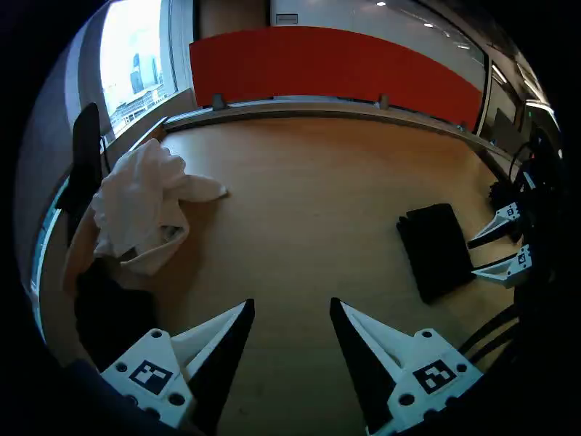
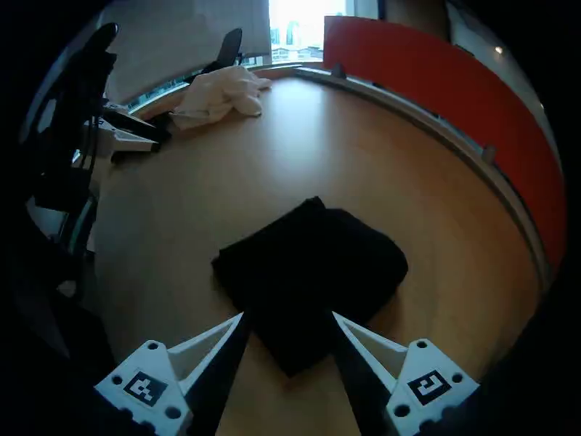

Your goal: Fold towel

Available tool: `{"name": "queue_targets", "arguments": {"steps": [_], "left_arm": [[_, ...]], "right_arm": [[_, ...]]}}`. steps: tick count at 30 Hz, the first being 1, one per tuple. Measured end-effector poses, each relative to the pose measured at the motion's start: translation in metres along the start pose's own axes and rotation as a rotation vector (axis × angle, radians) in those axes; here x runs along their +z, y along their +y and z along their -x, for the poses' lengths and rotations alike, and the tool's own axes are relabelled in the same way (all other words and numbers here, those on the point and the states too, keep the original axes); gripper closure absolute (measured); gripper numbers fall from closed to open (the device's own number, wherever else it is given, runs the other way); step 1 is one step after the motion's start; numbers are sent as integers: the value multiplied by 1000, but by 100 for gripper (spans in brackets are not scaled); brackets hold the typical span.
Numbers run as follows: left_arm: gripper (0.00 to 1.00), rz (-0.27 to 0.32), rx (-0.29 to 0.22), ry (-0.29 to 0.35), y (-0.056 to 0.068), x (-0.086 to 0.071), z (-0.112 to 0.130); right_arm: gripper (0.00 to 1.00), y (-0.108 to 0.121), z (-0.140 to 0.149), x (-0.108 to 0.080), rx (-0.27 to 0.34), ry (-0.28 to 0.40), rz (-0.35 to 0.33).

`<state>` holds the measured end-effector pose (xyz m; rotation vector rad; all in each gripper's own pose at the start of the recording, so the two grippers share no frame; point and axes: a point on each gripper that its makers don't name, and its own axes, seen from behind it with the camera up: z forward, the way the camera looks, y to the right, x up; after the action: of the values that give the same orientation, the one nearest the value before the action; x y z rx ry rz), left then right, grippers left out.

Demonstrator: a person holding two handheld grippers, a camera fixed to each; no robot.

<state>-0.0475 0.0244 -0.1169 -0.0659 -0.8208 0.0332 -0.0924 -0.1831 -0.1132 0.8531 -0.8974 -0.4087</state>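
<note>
On table — black towel, white cloths

- Wooden table, its top mostly bare.
- Folded black towel, lying flat near one edge.
- Crumpled white cloths, heaped at the window-side corner.

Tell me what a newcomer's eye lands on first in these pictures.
The black folded towel lies dark on the pale wooden table, right ahead of the open right gripper. Next come the crumpled white cloth pile at the table's left edge in the left gripper view and the red partition along the back.
</note>
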Motion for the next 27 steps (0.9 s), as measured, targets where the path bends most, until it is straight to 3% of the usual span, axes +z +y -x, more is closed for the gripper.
{"name": "queue_targets", "arguments": {"steps": [18,27], "left_arm": [[24,5,8,-3,5,1,2],[24,12,4,-5,8,1,3]], "right_arm": [[27,8,44,-3,47,-56,33],[43,8,55,1,51,-72,41]]}}
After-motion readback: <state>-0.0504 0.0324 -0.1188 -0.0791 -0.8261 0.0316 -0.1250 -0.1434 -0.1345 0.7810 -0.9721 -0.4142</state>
